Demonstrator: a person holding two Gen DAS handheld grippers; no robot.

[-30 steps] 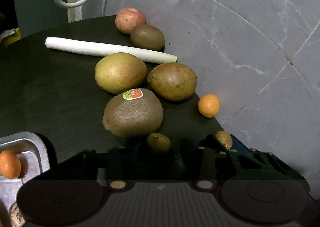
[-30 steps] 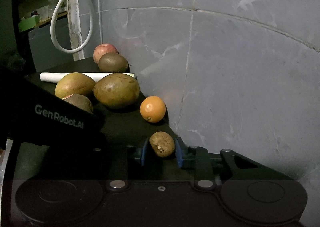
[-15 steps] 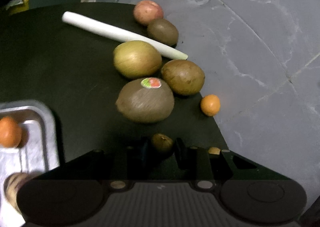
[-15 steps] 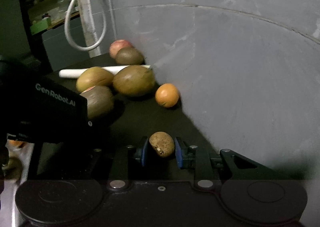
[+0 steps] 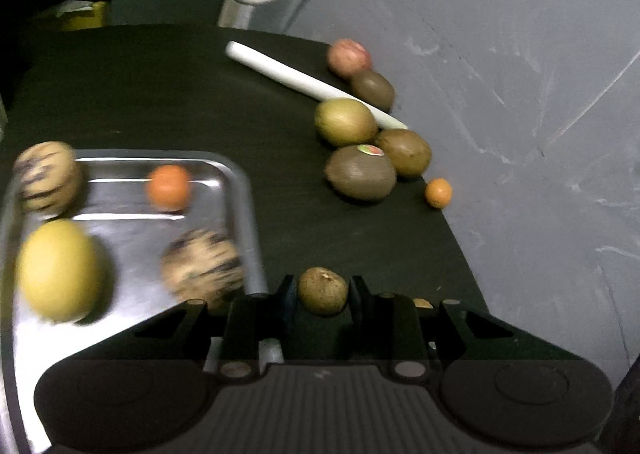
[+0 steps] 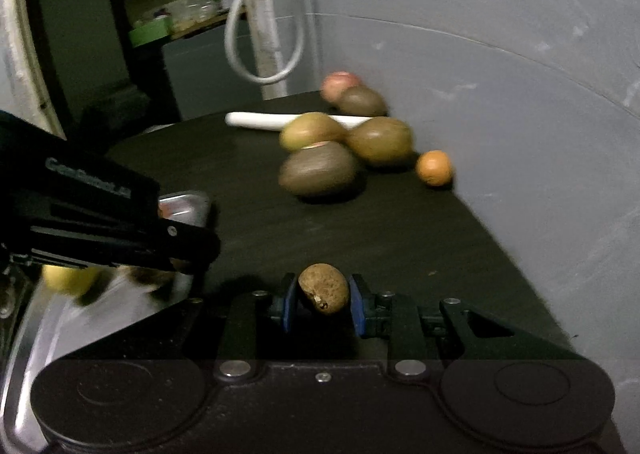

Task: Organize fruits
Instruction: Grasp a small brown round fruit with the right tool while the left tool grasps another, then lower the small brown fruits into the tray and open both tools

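My left gripper (image 5: 322, 292) is shut on a small brown fruit (image 5: 322, 290) and holds it just right of a steel tray (image 5: 240, 190). The tray holds an orange fruit (image 5: 169, 188), a yellow fruit (image 5: 58, 268) and two striped fruits (image 5: 202, 266). My right gripper (image 6: 323, 294) is shut on another small brown fruit (image 6: 323, 288) above the black table. A cluster of fruit lies at the table's far right: a stickered kiwi (image 5: 360, 172), a green-yellow fruit (image 5: 345, 121), a brown fruit (image 5: 405, 152) and a small orange (image 5: 438, 192).
A white leek stalk (image 5: 304, 82) lies behind the cluster, with a red apple (image 5: 349, 56) and a kiwi (image 5: 373, 89) beyond it. A grey wall (image 5: 540, 114) borders the table on the right. The left gripper's body (image 6: 100, 222) shows at the left of the right wrist view, over the tray (image 6: 188, 204).
My left gripper closed on the small brown fruit and swung left toward the tray. My right gripper, still holding its fruit, pulled back from the cluster and turned left.
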